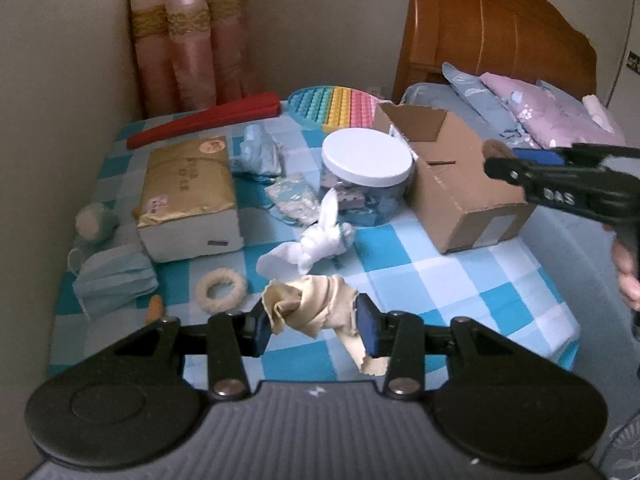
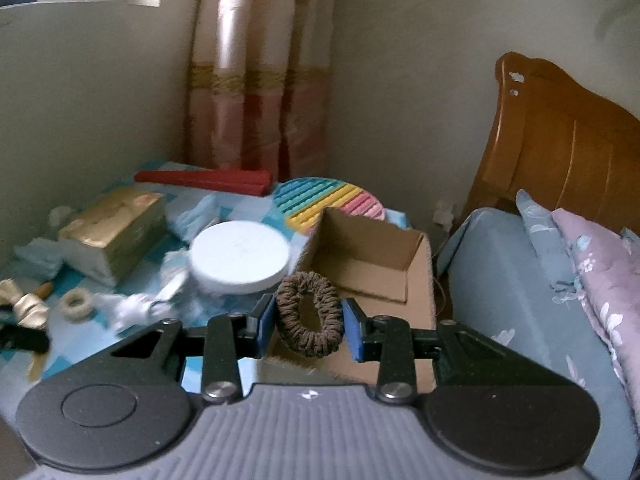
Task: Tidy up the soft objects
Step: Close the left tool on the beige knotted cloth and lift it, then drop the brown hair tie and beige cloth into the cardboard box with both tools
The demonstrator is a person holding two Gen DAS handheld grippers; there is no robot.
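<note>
Brown scrunchie [image 2: 309,314] pinched in the right gripper [image 2: 308,326] nears the cardboard box [image 2: 376,256], judged ready to drop, while the left gripper [image 1: 316,322] clamps beige cloth [image 1: 310,304].

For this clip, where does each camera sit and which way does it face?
Left wrist: on the left gripper, shut on a beige cloth, facing across the checkered table; the right gripper and a hand show at right.
Right wrist: on the right gripper, shut on a brown scrunchie, facing the cardboard box.
Shared: box, white-lidded jar, headboard.
</note>
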